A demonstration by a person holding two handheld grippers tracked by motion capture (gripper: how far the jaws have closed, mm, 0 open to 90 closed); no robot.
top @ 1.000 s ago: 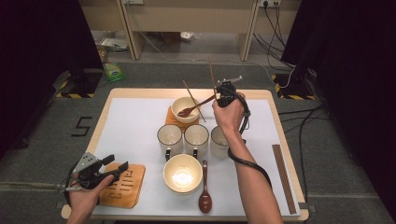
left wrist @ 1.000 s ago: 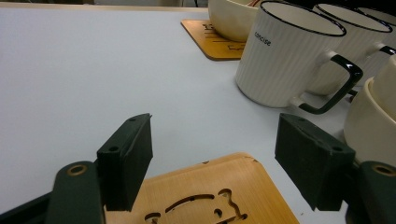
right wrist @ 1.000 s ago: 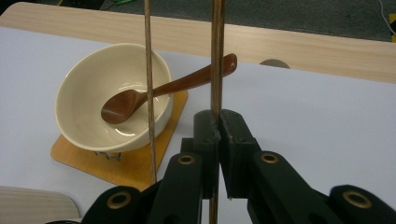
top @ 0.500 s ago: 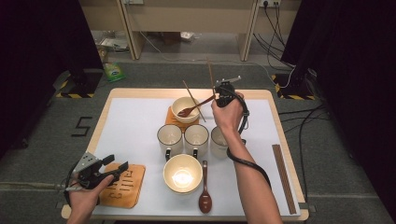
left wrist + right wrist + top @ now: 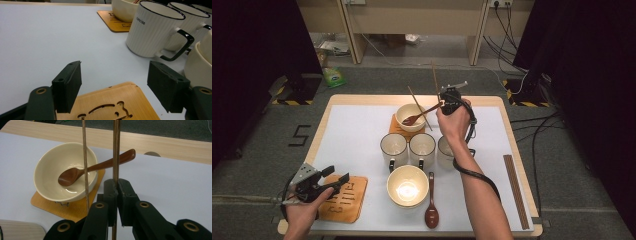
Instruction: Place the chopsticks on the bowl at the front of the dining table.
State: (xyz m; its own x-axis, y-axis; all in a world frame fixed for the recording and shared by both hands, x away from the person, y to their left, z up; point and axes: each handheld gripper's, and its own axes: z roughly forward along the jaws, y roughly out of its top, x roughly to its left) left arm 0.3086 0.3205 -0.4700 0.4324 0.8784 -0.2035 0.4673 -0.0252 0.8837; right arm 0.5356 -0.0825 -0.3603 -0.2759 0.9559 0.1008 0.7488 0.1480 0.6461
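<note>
Left side: bare white table (image 5: 357, 135), free for your passage.
Middle: three mugs (image 5: 422, 148) in a row block you.
Front: bowl (image 5: 408, 185), spoon (image 5: 431, 207) crowd it.

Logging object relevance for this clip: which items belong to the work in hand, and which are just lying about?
In the job:
- right gripper, shut on chopsticks
- far bowl with wooden spoon in it, on its coaster

Lying about:
- left gripper, open over near coaster
- three mugs
- near bowl
- second spoon
- spare chopsticks
</note>
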